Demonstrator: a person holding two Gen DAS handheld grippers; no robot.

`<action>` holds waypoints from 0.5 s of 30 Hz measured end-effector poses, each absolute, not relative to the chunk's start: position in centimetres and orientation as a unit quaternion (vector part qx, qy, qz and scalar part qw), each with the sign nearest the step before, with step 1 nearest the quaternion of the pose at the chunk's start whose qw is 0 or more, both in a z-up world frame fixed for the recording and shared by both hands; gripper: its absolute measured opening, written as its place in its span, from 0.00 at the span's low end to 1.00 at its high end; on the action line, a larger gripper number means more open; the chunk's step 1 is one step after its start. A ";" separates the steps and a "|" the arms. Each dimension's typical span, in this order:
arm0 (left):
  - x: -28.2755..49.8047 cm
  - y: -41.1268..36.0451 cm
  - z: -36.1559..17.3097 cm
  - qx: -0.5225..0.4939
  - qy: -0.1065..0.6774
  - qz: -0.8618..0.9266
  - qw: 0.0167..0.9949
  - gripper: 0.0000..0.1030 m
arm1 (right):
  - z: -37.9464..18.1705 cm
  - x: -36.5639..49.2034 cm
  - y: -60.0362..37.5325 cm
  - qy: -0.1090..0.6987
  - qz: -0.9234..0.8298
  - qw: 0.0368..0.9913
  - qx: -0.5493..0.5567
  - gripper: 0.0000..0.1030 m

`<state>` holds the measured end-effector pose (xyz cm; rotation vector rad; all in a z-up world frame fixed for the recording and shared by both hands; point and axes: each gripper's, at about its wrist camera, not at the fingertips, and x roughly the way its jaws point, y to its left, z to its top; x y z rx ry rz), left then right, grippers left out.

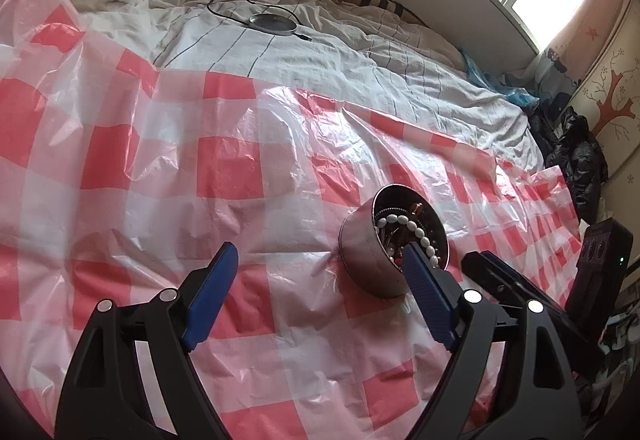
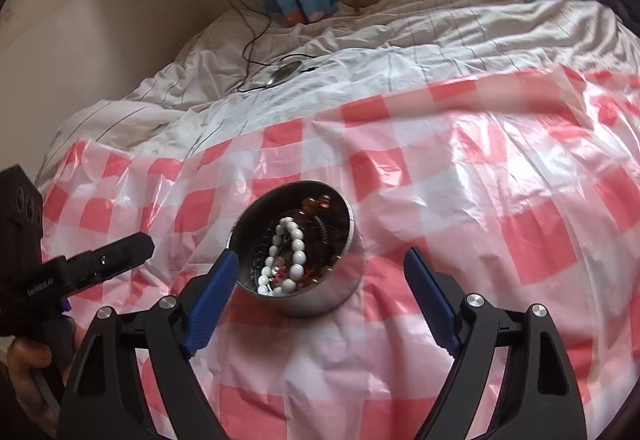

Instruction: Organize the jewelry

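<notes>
Bed (image 1: 320,51): white striped quilt, far half bare except a round disc (image 1: 274,23) with cable. Checked plastic sheet (image 1: 160,167) covers the near half, wrinkled, its far edge running across mid-bed; wide open room on it left of the tin. Round metal tin (image 2: 316,296) sits on the sheet, tilted, mouth open, holding white beads (image 2: 294,252) and amber ones. Left gripper (image 1: 320,264): fingers spread wide, empty, tin beside its right finger. Right gripper (image 2: 320,272): fingers spread wide, empty; the tin shows between them, untouched.
</notes>
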<state>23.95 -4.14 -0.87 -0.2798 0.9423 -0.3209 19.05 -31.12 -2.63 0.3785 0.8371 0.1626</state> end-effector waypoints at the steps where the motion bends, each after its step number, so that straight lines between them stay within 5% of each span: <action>1: 23.3 -4.4 -0.6 -0.122 0.446 -0.149 0.874 0.78 | -2.7 18.0 -31.8 0.402 0.070 0.892 0.193 0.80; 15: 8.1 -6.6 4.2 0.018 0.327 -0.093 0.940 0.89 | 0.3 2.0 -33.4 0.339 -0.031 0.931 0.134 0.87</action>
